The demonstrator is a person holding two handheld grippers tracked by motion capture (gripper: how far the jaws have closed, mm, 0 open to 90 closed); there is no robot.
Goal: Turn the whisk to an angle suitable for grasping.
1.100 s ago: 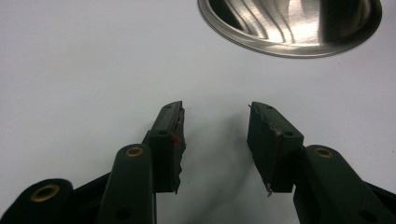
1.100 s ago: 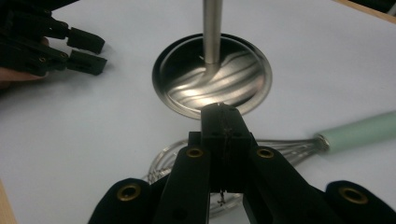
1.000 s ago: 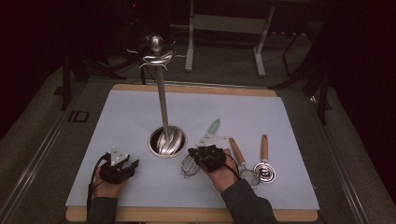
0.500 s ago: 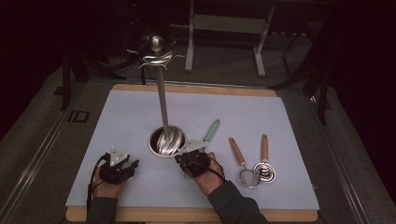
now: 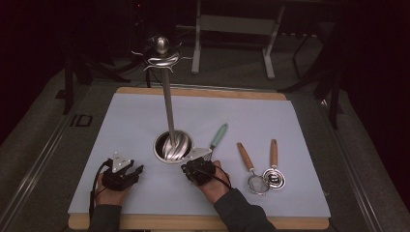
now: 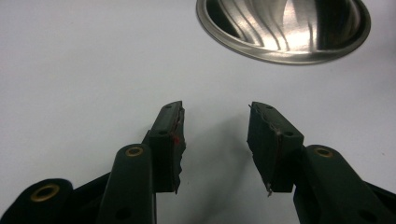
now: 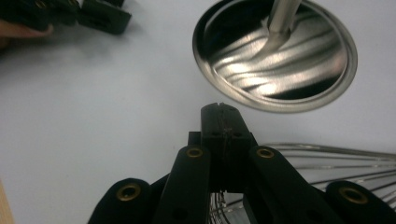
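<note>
A steel utensil stand rises from a round ribbed base [image 5: 171, 146] on the pale blue mat [image 5: 121, 125], its pole [image 5: 167, 104] ending in hooks at the top. My right gripper [image 5: 189, 170] sits just in front of and to the right of that base, its jaws shut together [image 7: 219, 108]. A whisk with a mint-green handle [image 5: 218, 135] lies under and beside it, and its wires [image 7: 336, 163] run along the right jaw. I cannot tell whether a wire is caught. My left gripper [image 5: 137, 170] rests open on the mat [image 6: 215, 112], pointing at the base [image 6: 285, 28] with nothing between its jaws.
Two wooden-handled tools lie to the right: a small strainer [image 5: 250, 166] and a coil whisk [image 5: 274, 170]. The mat lies on a wooden board [image 5: 203, 222]. Dark floor and metal frame legs [image 5: 232, 29] lie beyond the far edge.
My right hand has moved left from over the whisk head to the base's front right and sunk toward the mat. The left hand has stayed put.
</note>
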